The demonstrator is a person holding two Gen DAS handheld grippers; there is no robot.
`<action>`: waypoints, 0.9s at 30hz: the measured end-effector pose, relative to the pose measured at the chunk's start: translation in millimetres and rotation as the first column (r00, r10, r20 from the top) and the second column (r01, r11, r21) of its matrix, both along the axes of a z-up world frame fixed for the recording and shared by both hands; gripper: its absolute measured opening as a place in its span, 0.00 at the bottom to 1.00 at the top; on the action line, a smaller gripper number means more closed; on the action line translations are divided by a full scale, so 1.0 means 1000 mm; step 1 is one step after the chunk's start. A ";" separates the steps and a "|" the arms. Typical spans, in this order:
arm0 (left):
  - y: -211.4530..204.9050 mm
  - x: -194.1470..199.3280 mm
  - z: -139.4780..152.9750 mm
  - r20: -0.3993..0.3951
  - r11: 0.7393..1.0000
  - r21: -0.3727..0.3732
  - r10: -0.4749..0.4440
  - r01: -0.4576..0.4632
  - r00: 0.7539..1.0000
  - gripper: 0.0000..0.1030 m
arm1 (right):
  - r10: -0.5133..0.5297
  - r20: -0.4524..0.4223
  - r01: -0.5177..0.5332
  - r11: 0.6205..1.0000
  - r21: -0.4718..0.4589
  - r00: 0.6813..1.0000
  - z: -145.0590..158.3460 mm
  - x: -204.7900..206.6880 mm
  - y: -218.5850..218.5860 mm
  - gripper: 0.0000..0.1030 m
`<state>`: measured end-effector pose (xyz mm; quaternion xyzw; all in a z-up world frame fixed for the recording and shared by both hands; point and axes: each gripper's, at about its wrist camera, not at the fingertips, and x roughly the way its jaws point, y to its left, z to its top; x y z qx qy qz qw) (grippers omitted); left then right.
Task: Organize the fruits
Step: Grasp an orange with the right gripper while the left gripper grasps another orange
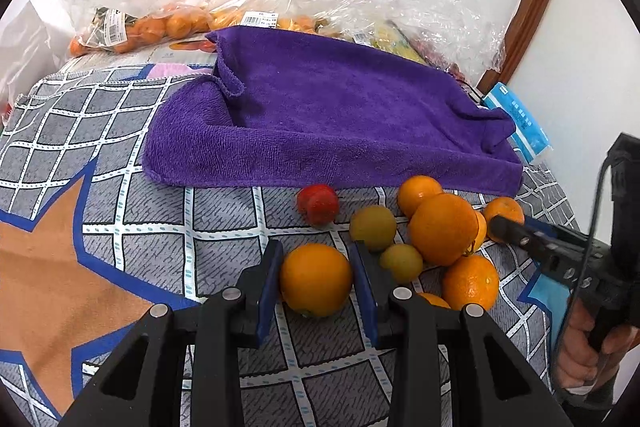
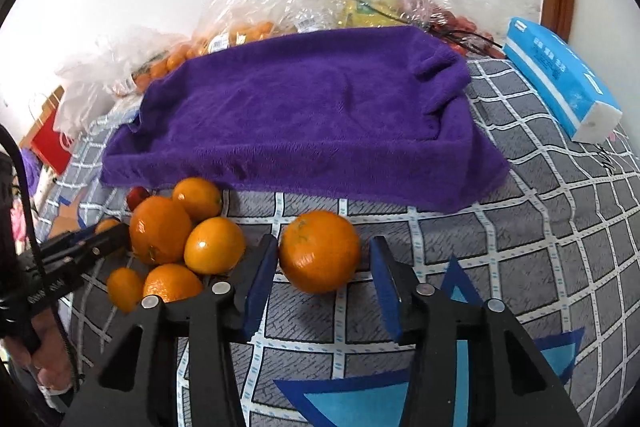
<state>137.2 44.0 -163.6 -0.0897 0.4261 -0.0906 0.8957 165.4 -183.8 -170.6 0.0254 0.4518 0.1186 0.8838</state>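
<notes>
In front of the purple towel (image 1: pixel 320 115), the left hand-held gripper (image 1: pixel 316 281) is clamping an orange (image 1: pixel 316 279), while the right hand-held gripper (image 2: pixel 323 267) is standing slightly apart around another orange (image 2: pixel 320 251).

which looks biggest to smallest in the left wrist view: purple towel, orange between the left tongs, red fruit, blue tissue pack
1. purple towel, by far
2. orange between the left tongs, though it is nearest the camera
3 and 4. blue tissue pack and red fruit: too alike to rank, and the pack is partly hidden.

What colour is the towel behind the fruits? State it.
Purple; the towel shows best in the right wrist view.
</notes>
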 end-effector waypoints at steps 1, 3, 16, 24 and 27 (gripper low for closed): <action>0.000 0.000 0.000 0.000 1.000 -0.002 0.003 -0.003 1.000 0.32 | -0.006 0.009 0.006 1.000 -0.023 1.000 -0.002 0.000 0.002 0.44; 0.000 -0.001 0.000 0.003 1.000 0.000 0.002 -0.002 1.000 0.32 | -0.020 0.050 0.023 0.998 -0.062 0.999 -0.003 -0.002 0.005 0.42; -0.001 -0.011 0.009 0.022 1.000 0.027 0.006 -0.007 1.000 0.32 | -0.030 0.078 0.033 0.998 -0.048 0.997 0.010 -0.022 -0.003 0.41; 0.005 -0.028 0.039 0.054 0.997 0.060 0.049 -0.053 0.997 0.32 | -0.051 0.132 0.058 0.997 -0.051 0.990 0.040 -0.036 -0.006 0.41; 0.008 -0.029 0.053 0.072 0.996 0.057 0.065 -0.069 0.995 0.32 | -0.053 0.153 0.061 0.997 -0.051 0.987 0.053 -0.038 -0.006 0.41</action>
